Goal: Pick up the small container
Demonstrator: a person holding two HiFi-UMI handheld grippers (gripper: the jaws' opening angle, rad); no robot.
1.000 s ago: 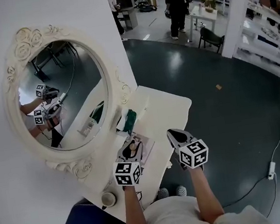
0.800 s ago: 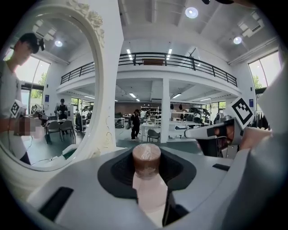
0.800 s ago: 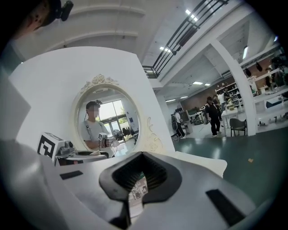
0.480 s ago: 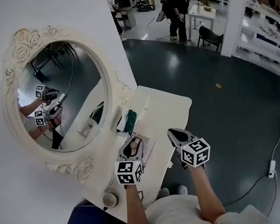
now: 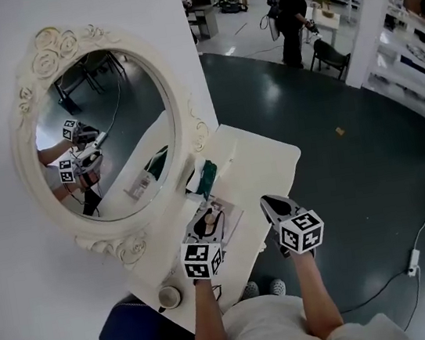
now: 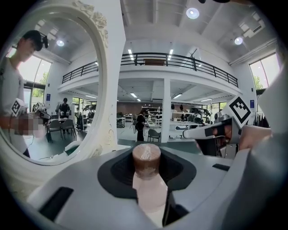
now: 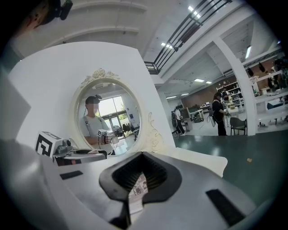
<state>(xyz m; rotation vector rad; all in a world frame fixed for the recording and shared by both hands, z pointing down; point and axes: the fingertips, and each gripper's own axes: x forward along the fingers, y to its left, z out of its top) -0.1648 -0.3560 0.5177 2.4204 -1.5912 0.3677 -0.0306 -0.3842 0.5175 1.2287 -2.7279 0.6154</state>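
Observation:
The small container (image 6: 146, 157) is a pale pink bottle with a brown cap. It stands upright between the jaws of my left gripper (image 6: 146, 170), which is shut on it. In the head view the left gripper (image 5: 207, 225) hovers over the near part of the white table (image 5: 266, 157), above a printed leaflet (image 5: 232, 211). My right gripper (image 5: 274, 210) hangs beside it at the table's right edge. In the right gripper view the right gripper (image 7: 140, 179) is shut on a small printed white slip (image 7: 136, 194).
A round mirror in an ornate white frame (image 5: 38, 64) leans on the white wall behind the table. A green item (image 5: 208, 175) lies at the mirror's foot. A small round cup (image 5: 169, 297) sits at the table's near corner, and a blue chair (image 5: 134, 335) stands below it.
The head view has shifted a little. Both grippers stay in about the same place with the same grip. A person far back has walked to the right.

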